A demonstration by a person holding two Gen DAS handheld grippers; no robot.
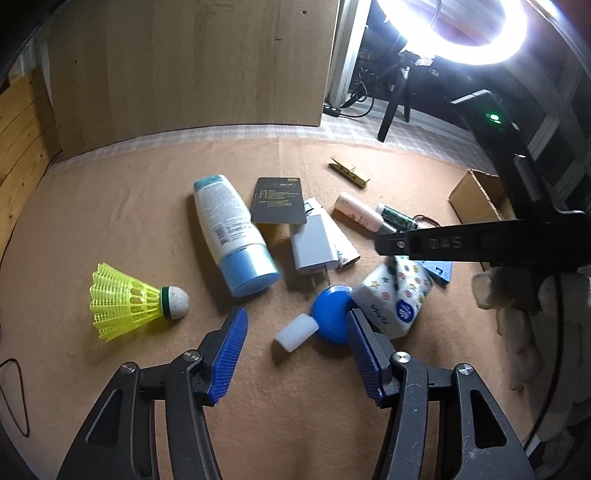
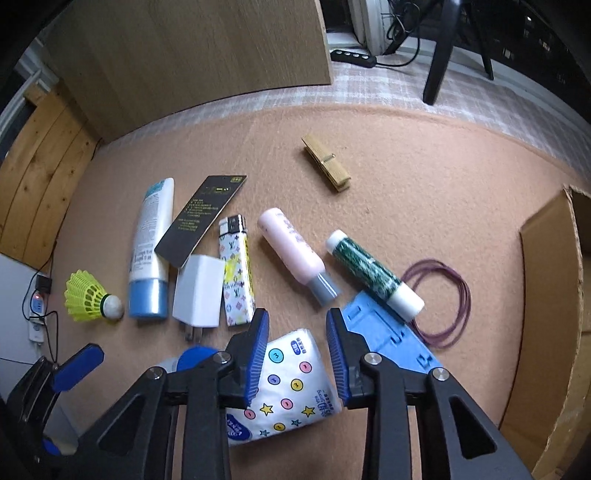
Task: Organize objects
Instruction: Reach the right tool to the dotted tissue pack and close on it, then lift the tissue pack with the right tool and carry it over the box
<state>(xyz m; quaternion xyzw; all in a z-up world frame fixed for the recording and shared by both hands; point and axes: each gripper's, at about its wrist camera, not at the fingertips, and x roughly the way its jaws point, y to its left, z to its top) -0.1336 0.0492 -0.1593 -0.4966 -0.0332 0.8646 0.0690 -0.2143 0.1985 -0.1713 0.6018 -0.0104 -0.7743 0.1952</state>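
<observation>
Small objects lie scattered on a tan mat. My left gripper point(image 1: 295, 325) is open, above a white cap-like block point(image 1: 296, 331) and a blue round lid point(image 1: 332, 316). My right gripper point(image 2: 297, 332) is open, its jaws either side of a tissue pack point(image 2: 286, 384) with coloured dots, just above it; the pack also shows in the left wrist view point(image 1: 395, 299). Nearby lie a white-and-blue lotion bottle point(image 1: 232, 232), a white charger point(image 2: 199, 291), a patterned lighter point(image 2: 236, 273), a pink bottle point(image 2: 291, 254), a green glue stick point(image 2: 373, 273) and a yellow shuttlecock point(image 1: 129, 301).
An open cardboard box point(image 2: 554, 295) stands at the right. A wooden clothespin point(image 2: 325, 162), a black card point(image 2: 201, 218), purple rubber bands point(image 2: 447, 299) and a blue plastic plate point(image 2: 388, 336) lie on the mat. A wooden panel point(image 1: 192, 62) stands behind; a ring light point(image 1: 472, 33) on a tripod is at the back right.
</observation>
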